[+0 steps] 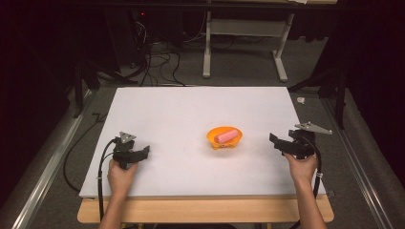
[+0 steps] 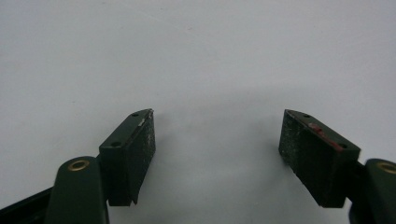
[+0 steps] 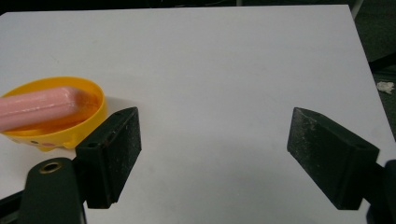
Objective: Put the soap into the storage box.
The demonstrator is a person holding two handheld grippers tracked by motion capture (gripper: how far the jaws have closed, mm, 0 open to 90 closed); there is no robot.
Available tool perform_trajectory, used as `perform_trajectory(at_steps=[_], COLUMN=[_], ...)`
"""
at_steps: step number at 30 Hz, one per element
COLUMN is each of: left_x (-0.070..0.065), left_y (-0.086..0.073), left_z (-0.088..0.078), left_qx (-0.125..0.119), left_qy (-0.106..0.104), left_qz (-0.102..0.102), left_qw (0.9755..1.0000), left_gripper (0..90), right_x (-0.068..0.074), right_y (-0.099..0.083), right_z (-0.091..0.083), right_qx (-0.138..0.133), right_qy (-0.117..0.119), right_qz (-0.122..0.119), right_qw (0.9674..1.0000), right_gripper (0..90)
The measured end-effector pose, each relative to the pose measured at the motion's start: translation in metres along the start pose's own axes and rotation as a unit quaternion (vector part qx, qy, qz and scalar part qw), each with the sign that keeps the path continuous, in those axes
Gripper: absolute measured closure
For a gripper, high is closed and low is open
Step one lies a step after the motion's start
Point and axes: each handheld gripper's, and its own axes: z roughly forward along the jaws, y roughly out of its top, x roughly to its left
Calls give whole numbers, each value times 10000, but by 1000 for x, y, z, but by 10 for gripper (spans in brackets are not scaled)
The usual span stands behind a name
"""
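Where the frame cuts it, pink bar (image 3: 39, 106) half-shown — perhaps soap, orange bowl (image 3: 91, 122)

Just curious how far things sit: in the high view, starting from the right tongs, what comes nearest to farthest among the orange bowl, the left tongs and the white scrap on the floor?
1. White scrap, just beyond the table's right edge; close to call with the bowl.
2. Orange bowl, mid-table, holding a pink stick.
3. Left tongs, far across at the table's left.
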Motion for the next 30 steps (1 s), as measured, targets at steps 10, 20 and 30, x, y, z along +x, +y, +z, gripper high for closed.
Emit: perform_trajectory(at_steps=[10,20,30], left_x=[0,0,0], left_y=[0,0,0], left_z=[0,0,0], left_qx=[0,1,0], left_qy=[1,1,0], left_qz=[2,0,-1], left_qw=[10000,10000,10000], left_gripper=[274,274,275], right_x=[-5,-6,-9], right_y=[-8,-16,-23], right_z=[4,11,18], right_qx=[65,199,311], right_qy=[-82,-113,-187], right_qz=[51,89,96], right_qw=[9999,9997,9993], right_gripper=[193,194,198])
